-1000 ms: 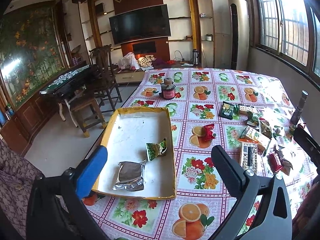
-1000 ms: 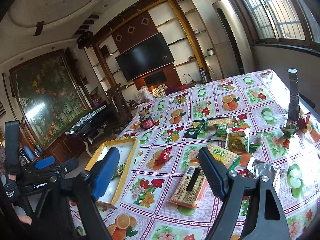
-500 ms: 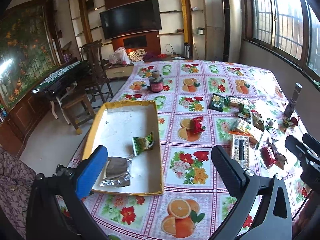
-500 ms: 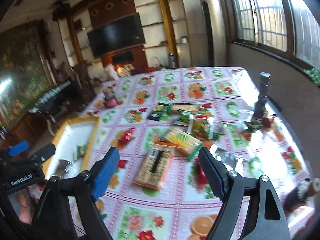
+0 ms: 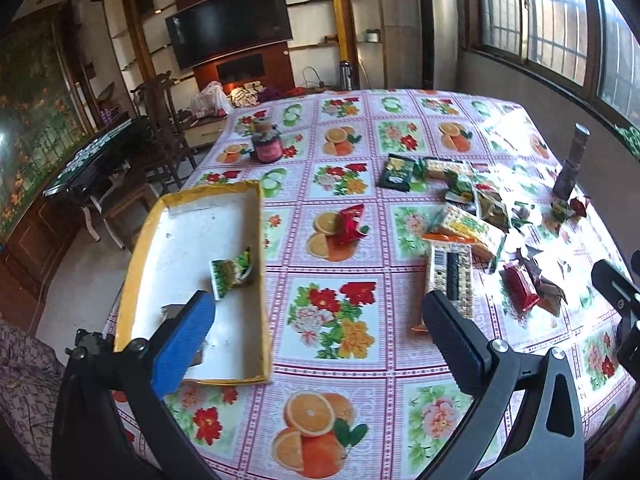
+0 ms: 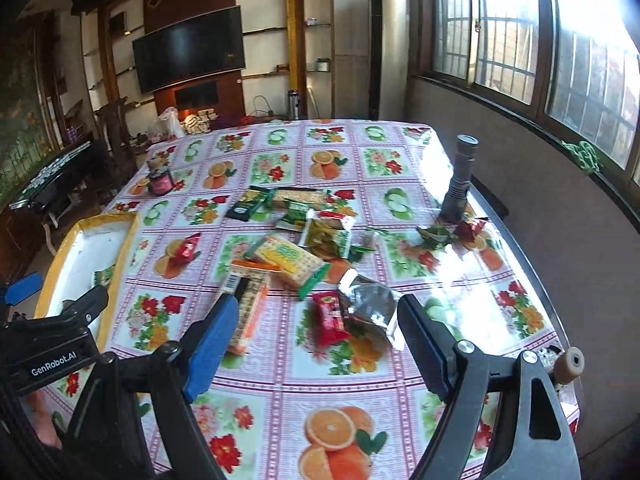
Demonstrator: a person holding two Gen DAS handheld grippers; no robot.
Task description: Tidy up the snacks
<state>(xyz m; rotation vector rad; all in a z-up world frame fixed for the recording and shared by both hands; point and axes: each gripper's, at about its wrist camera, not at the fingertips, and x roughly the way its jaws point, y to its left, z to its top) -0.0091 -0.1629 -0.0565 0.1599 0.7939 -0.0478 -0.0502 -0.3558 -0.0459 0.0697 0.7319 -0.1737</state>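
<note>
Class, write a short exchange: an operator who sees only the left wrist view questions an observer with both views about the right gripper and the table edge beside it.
Operator: Are the right gripper fingers open?
Observer: Yes, open and empty; a red packet and a foil pouch lie on the cloth, seen between them.
Operator: Anything at the table edge on that side?
Observer: A small tan cylinder lies there.

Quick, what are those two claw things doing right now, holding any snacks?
Left gripper: open, holding nothing.
Right gripper: open, holding nothing.
</note>
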